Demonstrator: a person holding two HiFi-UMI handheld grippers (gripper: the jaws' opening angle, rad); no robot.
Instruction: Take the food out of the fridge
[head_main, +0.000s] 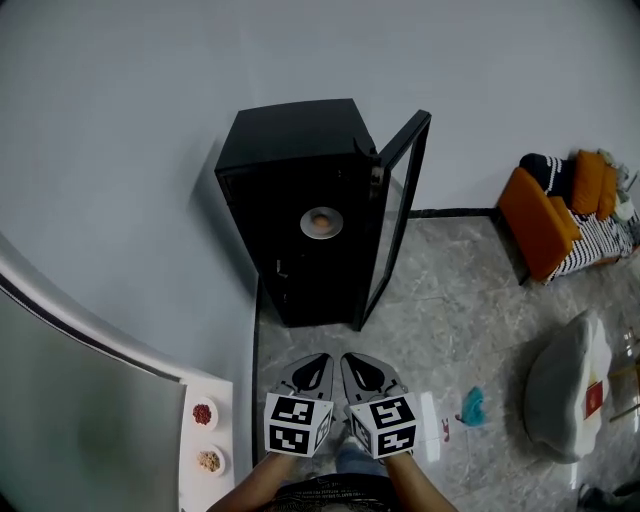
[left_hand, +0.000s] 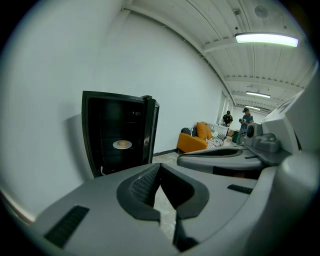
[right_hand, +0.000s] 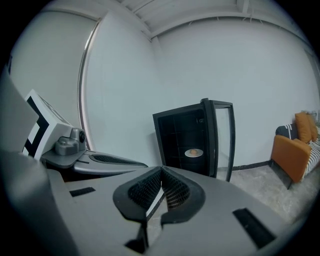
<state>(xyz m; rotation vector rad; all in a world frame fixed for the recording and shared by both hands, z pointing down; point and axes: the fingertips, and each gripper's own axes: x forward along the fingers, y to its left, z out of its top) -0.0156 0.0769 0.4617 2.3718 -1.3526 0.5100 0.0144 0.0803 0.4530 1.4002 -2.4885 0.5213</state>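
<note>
Nearest, at 6 o'clock of the head view: left tool (head_main: 324, 357) and right tool (head_main: 347, 357), side by side, nearly touching, both aimed toward 12 o'clock. In the left gripper view, left tool (left_hand: 160, 167) closed tip to tip, empty. In the right gripper view, right tool (right_hand: 161, 170) likewise pressed together at the tips, clamped on nothing.

At 8 o'clock from the tools, corner of a white desk (head_main: 224, 436) with two small dishes: one with something red (head_main: 203, 413), one with something pale brown (head_main: 209, 461).

Underfoot, grey marbled floor (head_main: 450, 310), glossy. At 3 o'clock, a small teal object (head_main: 472, 406) lying on it; farther right, a big white bag (head_main: 562, 385).

Straight ahead at 12 o'clock, well apart from both tools: black fridge (head_main: 295, 190) standing on the floor against the pale wall (head_main: 130, 150), glass door (head_main: 402, 205) swung open toward 1 o'clock. Inside, on a shelf about halfway up, a white plate (head_main: 321, 223) with the food (head_main: 321, 220), a small round brownish piece, at its middle.

At 2 o'clock, against the wall, an orange sofa (head_main: 538, 222) with cushions and a striped cloth. Black skirting strip (head_main: 455, 212) along the wall's foot.

Farthest, in the left gripper view: long room, white ribbed ceiling, lit strip lamp (left_hand: 266, 38), two people (left_hand: 227, 118) standing at the far end.
</note>
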